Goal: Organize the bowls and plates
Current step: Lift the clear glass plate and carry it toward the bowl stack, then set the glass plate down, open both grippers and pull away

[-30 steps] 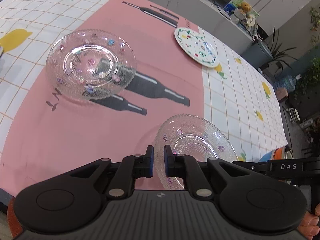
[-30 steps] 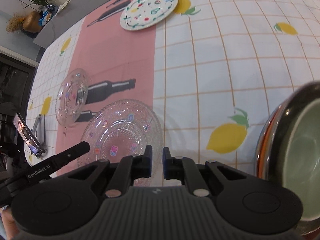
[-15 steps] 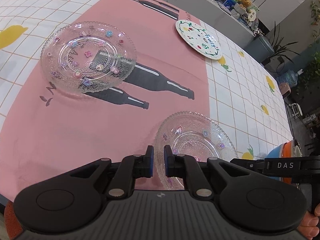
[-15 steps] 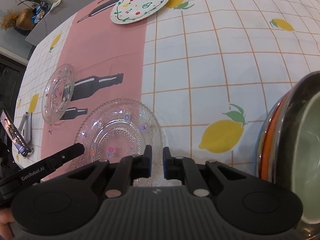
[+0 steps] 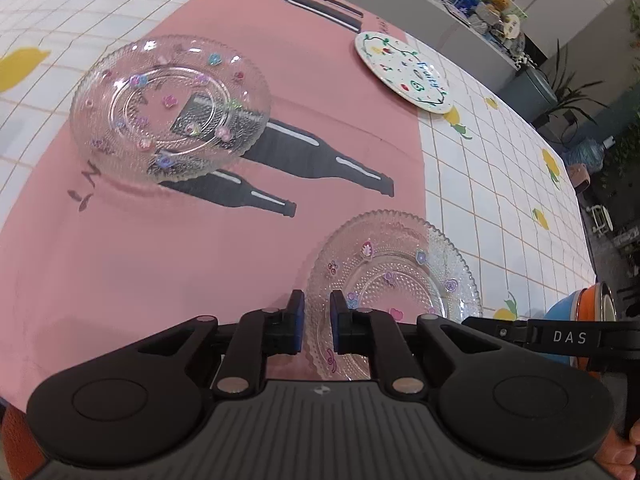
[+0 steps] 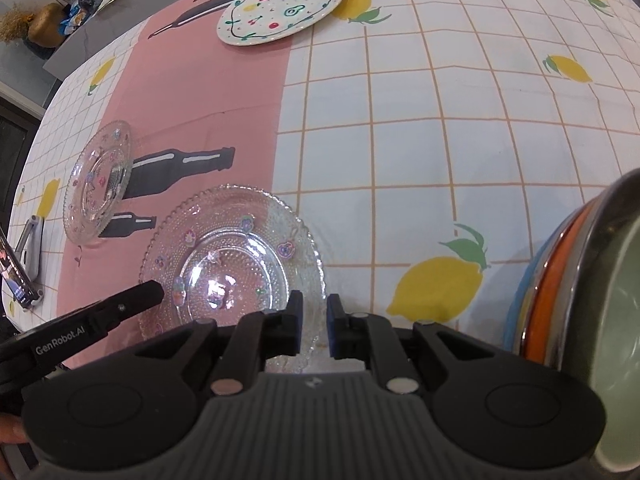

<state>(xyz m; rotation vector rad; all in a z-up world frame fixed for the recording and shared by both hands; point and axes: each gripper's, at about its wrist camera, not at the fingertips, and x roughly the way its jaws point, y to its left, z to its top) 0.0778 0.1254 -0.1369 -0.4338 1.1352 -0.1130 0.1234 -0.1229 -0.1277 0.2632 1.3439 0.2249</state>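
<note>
Left gripper [image 5: 317, 322]: jaws opening, empty, over near glass plate [image 5: 394, 280].
Right gripper [image 6: 311, 326]: jaws opening, empty, over that plate's rim.

Phone [image 6: 14, 280] on stand at tablecloth [image 6: 420, 92] edge; potted plant [image 5: 568, 96] beyond

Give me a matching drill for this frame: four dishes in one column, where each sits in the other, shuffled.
Things:
1. near glass plate
2. far glass plate
3. white fruit-print plate
4. stacked bowls

Places:
A. far end, across the pink-to-checked seam
B. on the printed bottles
C. right edge, beside a lemon print
D. just ahead of both grippers

Pairs: 1-D, 2-B, 3-A, 4-C
</note>
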